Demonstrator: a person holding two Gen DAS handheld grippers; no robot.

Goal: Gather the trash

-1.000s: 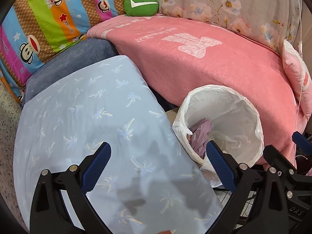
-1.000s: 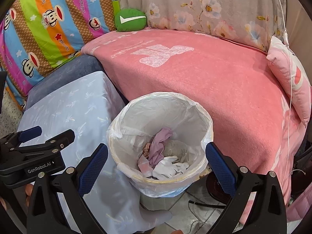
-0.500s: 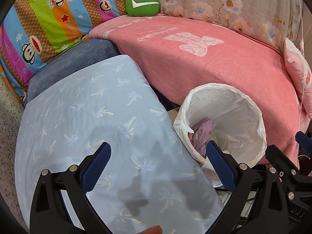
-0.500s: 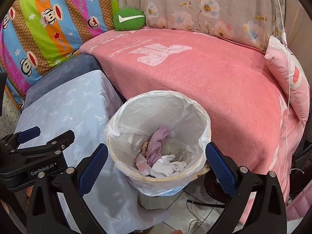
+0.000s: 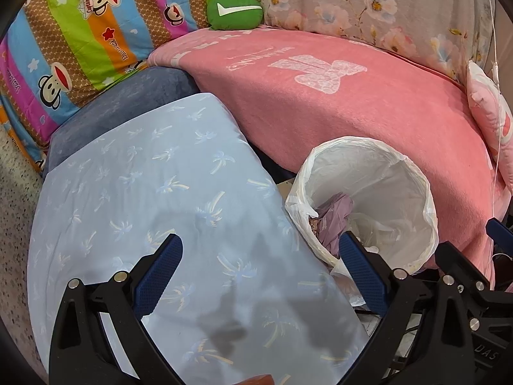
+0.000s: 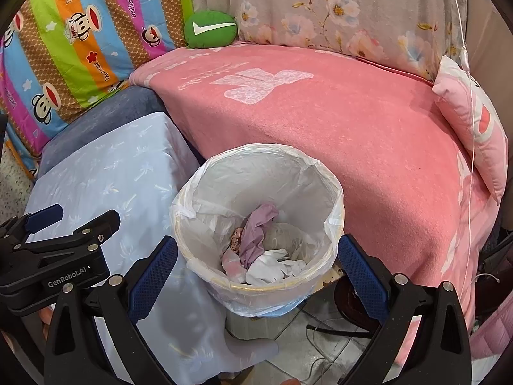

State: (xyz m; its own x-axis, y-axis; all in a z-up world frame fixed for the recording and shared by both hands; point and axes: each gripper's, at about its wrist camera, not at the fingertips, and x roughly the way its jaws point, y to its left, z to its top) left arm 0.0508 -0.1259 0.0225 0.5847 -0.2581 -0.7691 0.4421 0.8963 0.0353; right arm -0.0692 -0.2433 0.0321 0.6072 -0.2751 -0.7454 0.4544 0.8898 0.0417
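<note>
A small bin lined with a white plastic bag (image 6: 333,192) stands on the floor between the light blue cloth and the pink sofa seat. It holds crumpled trash: a purple piece (image 6: 256,231) and white tissue (image 6: 272,269). The bin also shows in the left wrist view (image 5: 413,183). My right gripper (image 6: 256,266) is open and empty, hovering just above the bin's near rim. My left gripper (image 5: 259,263) is open and empty above the blue cloth (image 5: 144,192), left of the bin. It also appears in the right wrist view (image 6: 57,240).
A pink blanket (image 6: 320,112) covers the sofa seat behind the bin. A green cushion (image 6: 210,29), a striped monkey-print pillow (image 6: 73,38) and a pink pillow (image 6: 474,122) lie around it. Cables (image 6: 327,330) run over the tiled floor under the bin.
Both grippers have drifted slightly back and down, so the bin sits a little higher in each view. Both stay open and empty.
</note>
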